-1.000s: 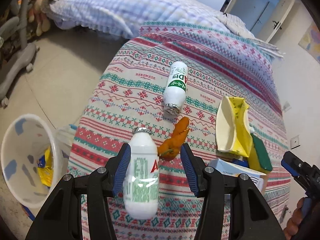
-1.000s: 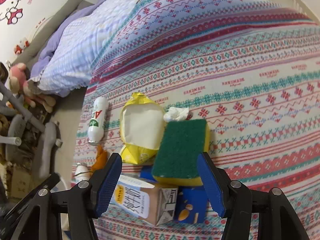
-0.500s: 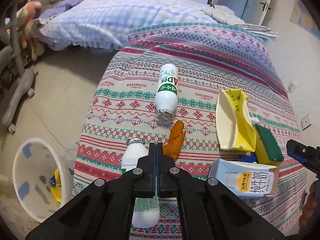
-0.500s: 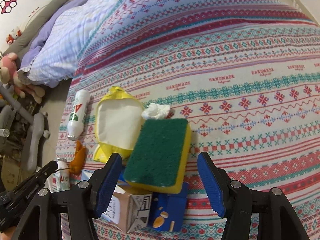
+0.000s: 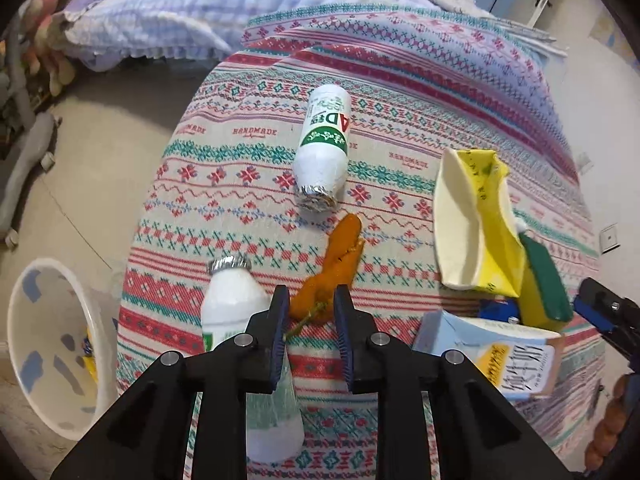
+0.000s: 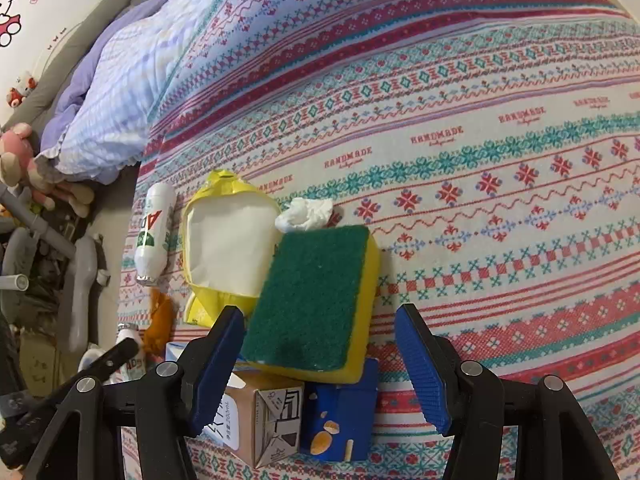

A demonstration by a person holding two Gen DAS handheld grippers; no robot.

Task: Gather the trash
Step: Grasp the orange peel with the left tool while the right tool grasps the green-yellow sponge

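Trash lies on a patterned cloth [image 5: 400, 92]. My left gripper [image 5: 309, 326] is partly open and empty, its jaws either side of the near end of an orange peel [image 5: 334, 264]. A white bottle [image 5: 240, 332] lies just left of it and a second bottle [image 5: 324, 148] further off. My right gripper [image 6: 320, 364] is open and empty over a green-and-yellow sponge [image 6: 316, 300] that rests on a milk carton [image 6: 260, 420] and a blue packet [image 6: 340, 420]. A yellow wrapper [image 6: 224, 248] and a crumpled tissue [image 6: 304, 212] lie beyond.
A white bin [image 5: 48, 344] holding some trash stands on the floor left of the table. A bed with a checked quilt [image 5: 180, 4] is behind. Plush toys [image 6: 28, 172] and grey frames lie at the far left.
My left gripper let go of the near bottle, shut empty above it, then shifted right and opened partway around the orange peel. My right gripper moved closer over the sponge.
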